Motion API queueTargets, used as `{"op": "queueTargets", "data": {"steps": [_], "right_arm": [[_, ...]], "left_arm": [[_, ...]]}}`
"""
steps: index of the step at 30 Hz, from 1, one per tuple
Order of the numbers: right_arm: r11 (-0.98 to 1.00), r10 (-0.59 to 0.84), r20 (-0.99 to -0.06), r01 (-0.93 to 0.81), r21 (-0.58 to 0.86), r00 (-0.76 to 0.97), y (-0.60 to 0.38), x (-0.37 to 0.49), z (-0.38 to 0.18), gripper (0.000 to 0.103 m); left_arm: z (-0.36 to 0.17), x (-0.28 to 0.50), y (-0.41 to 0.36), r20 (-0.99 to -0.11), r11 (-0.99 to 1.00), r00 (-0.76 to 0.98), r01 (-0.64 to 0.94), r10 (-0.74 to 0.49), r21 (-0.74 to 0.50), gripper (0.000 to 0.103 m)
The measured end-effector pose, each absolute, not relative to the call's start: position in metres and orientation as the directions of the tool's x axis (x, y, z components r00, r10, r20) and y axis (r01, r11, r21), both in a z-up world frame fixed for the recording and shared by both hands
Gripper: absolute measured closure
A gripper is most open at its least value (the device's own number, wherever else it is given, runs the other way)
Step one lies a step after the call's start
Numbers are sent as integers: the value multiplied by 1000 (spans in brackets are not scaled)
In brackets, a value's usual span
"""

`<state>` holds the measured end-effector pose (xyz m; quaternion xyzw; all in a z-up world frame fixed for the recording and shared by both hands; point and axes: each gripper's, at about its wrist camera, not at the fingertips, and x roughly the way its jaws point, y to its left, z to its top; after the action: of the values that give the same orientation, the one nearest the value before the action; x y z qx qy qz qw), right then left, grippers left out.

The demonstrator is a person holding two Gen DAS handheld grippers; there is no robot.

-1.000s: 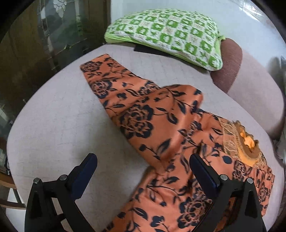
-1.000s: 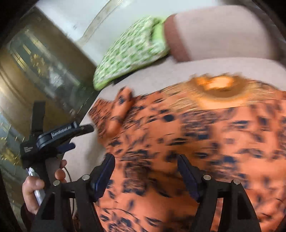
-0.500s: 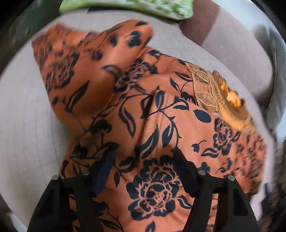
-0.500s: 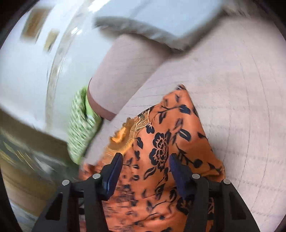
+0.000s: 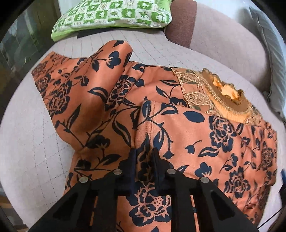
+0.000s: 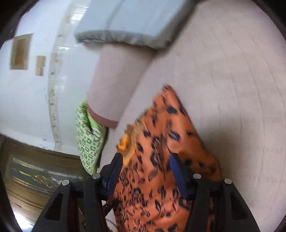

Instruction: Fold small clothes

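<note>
Now the left gripper (image 5: 144, 151) jaws are closing on an orange floral garment (image 5: 178, 133) fold; right gripper (image 6: 146, 162) jaws apart astride it; next, lift and fold over.

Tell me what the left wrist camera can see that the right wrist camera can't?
Only the left wrist view shows the left gripper, its jaws closing on a ridge of the orange floral-print garment, and the gold embroidered neckline sharply. Only the right wrist view shows the right gripper, the grey-blue cushion and the white wall. Both show the garment, the green checked pillow and the beige quilted sofa.
</note>
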<state>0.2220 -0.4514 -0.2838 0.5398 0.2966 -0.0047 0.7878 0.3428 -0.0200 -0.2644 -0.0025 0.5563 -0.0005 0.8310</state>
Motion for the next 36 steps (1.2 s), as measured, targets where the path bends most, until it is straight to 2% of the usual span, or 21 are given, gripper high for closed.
{"op": "queueTargets", "data": {"steps": [3,4,5,6,8,11,14,17,19,21,26,29,30,31,32,33,34,35,36], "right_arm": [[427,368,-504,340,838,781,-455,245,-303,44],[435,365,-555,390,812,748,-457,252,-317,51],[419,368,-601,450,788,709,-461,256,-334,71],[397,361,-609,475,785,706,-464,254,-339,73],[345,379,-589,481,806,714,-470,250,-333,73],[441,311,-604,452,775,733,-469,251,-310,72],[428,341,-556,401,810,758,-467,261,-309,72],[474,318,-613,439,764,723,-462,274,-327,70],[486,305,-613,435,758,729,-460,273,-324,70],[517,319,-627,425,744,710,-452,274,-313,69],[574,419,-581,292,765,698,-409,281,-297,69],[663,437,-668,286,692,602,-370,294,-308,68],[701,417,-709,296,649,569,-359,297,-314,68],[721,388,-713,290,630,584,-356,294,-312,68],[734,374,-719,287,616,586,-354,294,-308,68],[742,376,-725,281,608,578,-351,294,-303,67],[731,414,-701,248,636,580,-350,293,-298,67],[717,437,-680,228,659,589,-348,293,-295,60],[708,449,-663,215,673,599,-347,292,-293,52]], "left_arm": [[-275,344,-24,-927,999,374,0,35,38,86],[-276,344,-26,-924,999,380,11,45,53,86],[-275,343,-25,-922,998,384,18,52,63,86],[-274,343,-27,-919,997,389,24,62,77,86],[-272,340,-24,-919,997,391,23,59,74,86],[-270,341,-25,-923,999,383,1,45,49,86],[-263,338,-18,-916,999,399,-16,48,45,86],[-259,338,-6,-916,999,400,-40,21,5,86],[-256,340,5,-917,997,398,-62,-19,-47,86],[-253,341,17,-913,993,406,-88,-41,-84,86],[-245,338,43,-903,980,429,-171,-17,-99,80],[-250,340,63,-910,971,414,-217,0,-98,80],[-251,341,70,-913,966,408,-235,1,-104,80],[-253,341,79,-916,960,401,-256,-3,-115,79],[-253,342,89,-917,952,399,-276,-12,-133,74],[-254,342,98,-916,943,400,-295,-24,-153,61],[-253,342,108,-915,933,403,-316,-31,-171,54],[-252,341,119,-910,922,413,-342,-28,-184,47],[-251,340,128,-907,913,421,-362,-20,-188,46]]}}
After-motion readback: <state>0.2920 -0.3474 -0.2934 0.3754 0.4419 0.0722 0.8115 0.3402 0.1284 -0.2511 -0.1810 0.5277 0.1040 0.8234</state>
